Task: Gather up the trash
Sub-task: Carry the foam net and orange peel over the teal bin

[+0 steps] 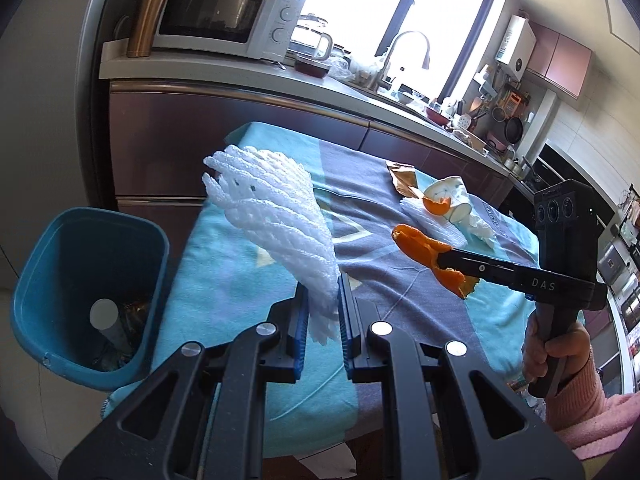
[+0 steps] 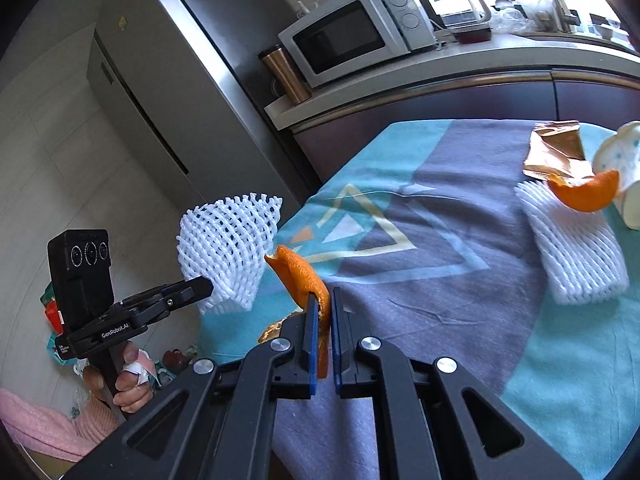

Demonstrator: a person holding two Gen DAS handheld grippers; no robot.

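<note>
My left gripper (image 1: pixel 323 294) is shut on a white foam fruit net (image 1: pixel 272 216), which fans upward over the left end of the cloth-covered table (image 1: pixel 224 280). The same net (image 2: pixel 228 248) shows in the right wrist view, pinched by the left gripper (image 2: pixel 206 286). My right gripper (image 2: pixel 325 300) is shut on a strip of orange peel (image 2: pixel 300 272); in the left wrist view that gripper (image 1: pixel 440 262) holds the peel (image 1: pixel 420 248) above the table's middle. A blue bin (image 1: pixel 88 292) stands on the floor left of the table, with trash inside.
At the far right of the table lie a second foam net (image 2: pixel 572 248), another orange peel (image 2: pixel 588 194), a brown wrapper (image 2: pixel 556 152), a tipped paper cup (image 1: pixel 448 196) and crumpled tissue (image 1: pixel 482 230). Behind run the kitchen counter, a microwave (image 1: pixel 216 12) and a fridge (image 2: pixel 160 92).
</note>
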